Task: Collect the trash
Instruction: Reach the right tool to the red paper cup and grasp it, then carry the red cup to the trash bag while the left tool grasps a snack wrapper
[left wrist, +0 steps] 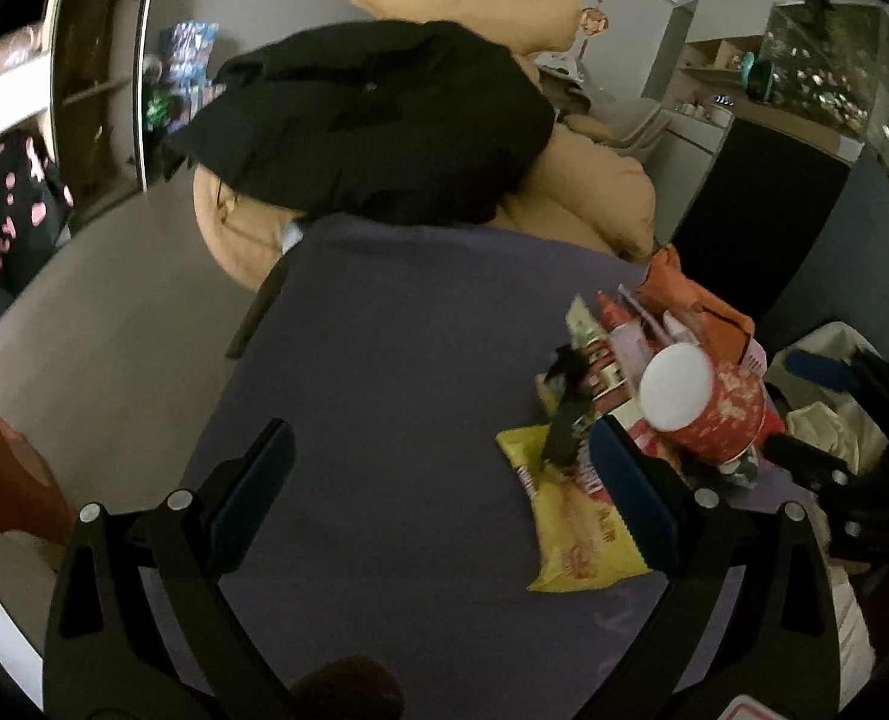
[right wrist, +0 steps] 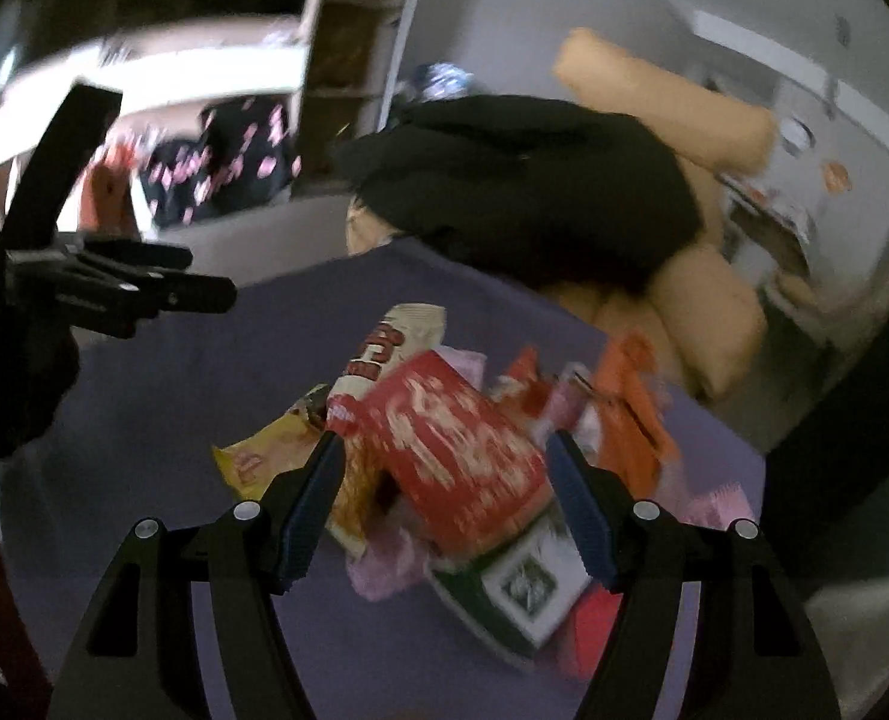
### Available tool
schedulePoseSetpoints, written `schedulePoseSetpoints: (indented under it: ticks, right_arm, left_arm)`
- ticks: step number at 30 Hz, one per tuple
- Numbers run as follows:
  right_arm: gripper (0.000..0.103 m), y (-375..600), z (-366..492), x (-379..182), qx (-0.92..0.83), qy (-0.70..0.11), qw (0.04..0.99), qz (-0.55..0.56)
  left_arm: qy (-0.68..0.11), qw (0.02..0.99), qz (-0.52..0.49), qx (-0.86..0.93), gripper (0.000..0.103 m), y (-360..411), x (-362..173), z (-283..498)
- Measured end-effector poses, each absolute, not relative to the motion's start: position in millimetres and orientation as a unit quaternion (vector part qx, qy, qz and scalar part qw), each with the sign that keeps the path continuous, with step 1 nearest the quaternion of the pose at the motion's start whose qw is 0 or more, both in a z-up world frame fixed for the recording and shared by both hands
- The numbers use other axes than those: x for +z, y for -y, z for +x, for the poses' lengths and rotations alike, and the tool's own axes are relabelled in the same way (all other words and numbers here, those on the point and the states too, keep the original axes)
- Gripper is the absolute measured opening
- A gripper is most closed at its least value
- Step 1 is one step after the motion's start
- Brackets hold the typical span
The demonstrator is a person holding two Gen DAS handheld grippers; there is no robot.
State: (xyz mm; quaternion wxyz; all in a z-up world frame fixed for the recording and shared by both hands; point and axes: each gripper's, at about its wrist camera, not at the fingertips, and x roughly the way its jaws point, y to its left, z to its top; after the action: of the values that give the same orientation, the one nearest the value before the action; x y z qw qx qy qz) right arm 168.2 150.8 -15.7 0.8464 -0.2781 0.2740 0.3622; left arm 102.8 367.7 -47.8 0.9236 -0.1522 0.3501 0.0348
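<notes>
The red paper cup (right wrist: 462, 438) lies on its side atop the wrapper pile on the purple tabletop (left wrist: 384, 348) — its white base (left wrist: 675, 387) faces your left camera, so you cannot see what it holds. Your right claw (right wrist: 447, 501) is spread around it, not visibly touching. A yellow snack bag (left wrist: 570, 516) lies just beside your left claw (left wrist: 438, 492) — spread, empty.

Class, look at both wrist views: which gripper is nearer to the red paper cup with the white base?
Right. The right gripper has its open fingers on either side of the red paper cup, while the left gripper hangs open beside the pile.
</notes>
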Motion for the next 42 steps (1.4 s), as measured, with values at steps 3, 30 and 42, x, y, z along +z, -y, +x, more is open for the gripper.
schedulePoseSetpoints:
  ticks: [3, 30, 42]
  right_arm:
    - [0.066, -169, 179, -28, 0.351, -0.274, 0.833, -0.328]
    - [0.058, -36, 147, -2, 0.218, -0.345, 0.911, -0.056]
    - [0.058, 1, 120, -12, 0.196, -0.319, 0.927, -0.034]
  left_arm:
    - [-0.355, 0.920, -0.167, 0.026, 0.094, -377, -55, 100]
    - [-0.356, 0.920, -0.155, -0.055, 0.093, -305, -58, 130]
    - [-0.404, 0.893, -0.191, -0.039, 0.058, -292, -70, 182]
